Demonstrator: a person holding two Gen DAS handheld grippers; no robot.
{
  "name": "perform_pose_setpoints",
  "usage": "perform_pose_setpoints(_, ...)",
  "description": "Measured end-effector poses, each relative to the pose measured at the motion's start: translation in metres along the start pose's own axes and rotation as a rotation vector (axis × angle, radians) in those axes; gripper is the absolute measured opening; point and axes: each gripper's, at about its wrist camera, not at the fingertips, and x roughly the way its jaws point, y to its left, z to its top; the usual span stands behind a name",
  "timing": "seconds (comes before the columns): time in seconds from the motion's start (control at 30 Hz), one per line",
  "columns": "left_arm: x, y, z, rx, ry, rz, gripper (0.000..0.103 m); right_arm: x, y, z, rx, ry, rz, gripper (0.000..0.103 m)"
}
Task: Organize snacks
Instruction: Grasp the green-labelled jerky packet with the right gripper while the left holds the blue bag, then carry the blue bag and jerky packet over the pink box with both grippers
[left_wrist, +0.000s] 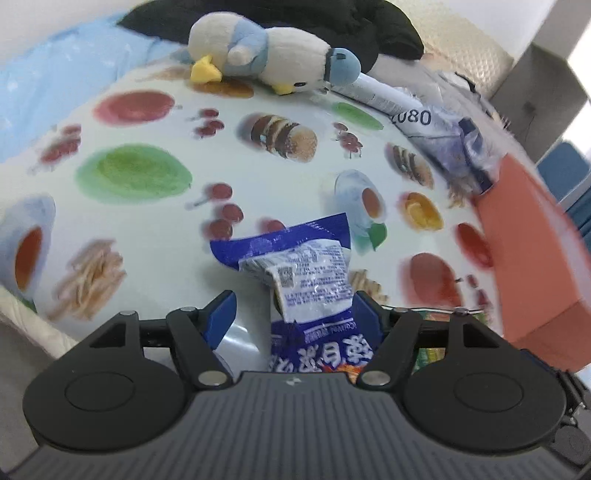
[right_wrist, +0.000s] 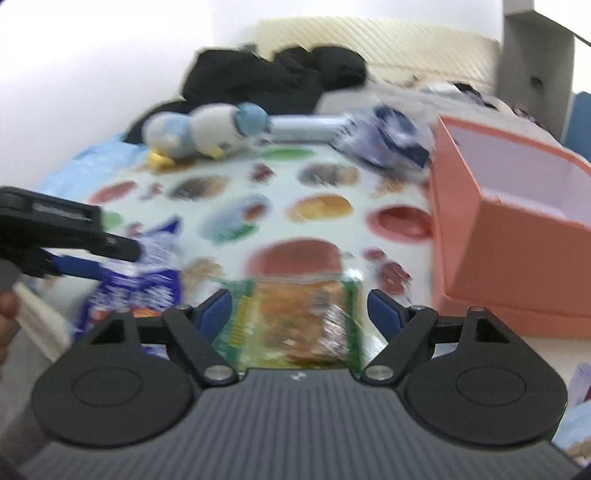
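Note:
A blue and white snack packet (left_wrist: 306, 280) lies on the food-print cloth (left_wrist: 147, 122), between the fingers of my left gripper (left_wrist: 295, 314), whose jaws are open around it. The packet also shows in the right wrist view (right_wrist: 147, 273), with the left gripper (right_wrist: 66, 236) over it. A green and orange snack packet (right_wrist: 295, 321) lies between the open fingers of my right gripper (right_wrist: 299, 314). An open salmon-pink box (right_wrist: 509, 236) stands to the right; it shows in the left wrist view (left_wrist: 535, 258) too.
A plush duck (left_wrist: 266, 55) lies at the far edge of the cloth, with black clothing (left_wrist: 332, 22) behind it. A crumpled blue and white bag (left_wrist: 443, 136) lies by the box's far corner. A light blue sheet (left_wrist: 48, 85) is at the far left.

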Motion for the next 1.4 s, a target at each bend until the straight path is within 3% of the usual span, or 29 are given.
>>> perform_pose_setpoints(0.13,0.007,-0.006,0.0,0.028,0.003,0.003,0.074,0.02,-0.007,-0.011,0.008,0.063,-0.043,0.083)
perform_pose_setpoints(0.2,0.011,-0.008,-0.001,0.046,0.005,0.011,0.073,0.026,-0.009,-0.015,0.005,0.075,-0.058,0.09)
perform_pose_setpoints(0.27,0.018,-0.01,-0.003,0.058,0.023,0.014,0.072,0.028,-0.01,-0.014,0.006,0.068,-0.066,0.091)
perform_pose_setpoints(0.53,0.023,-0.018,-0.01,0.109,0.005,0.028,0.064,0.037,-0.018,-0.015,0.055,0.066,-0.005,0.09)
perform_pose_setpoints(0.67,0.025,-0.022,-0.011,0.123,0.0,0.036,0.061,0.041,-0.011,-0.017,0.003,0.067,0.013,0.09)
perform_pose_setpoints(1.0,0.024,-0.027,-0.01,0.12,-0.001,0.025,0.045,0.038,0.005,-0.015,-0.078,0.093,0.057,0.061)
perform_pose_setpoints(1.17,0.02,-0.026,-0.007,0.099,0.0,0.006,0.038,0.033,0.0,-0.013,-0.036,0.102,0.089,0.057)
perform_pose_setpoints(1.4,0.001,-0.025,-0.001,0.102,-0.014,-0.011,0.034,0.019,-0.01,-0.007,0.001,0.087,0.059,0.054)
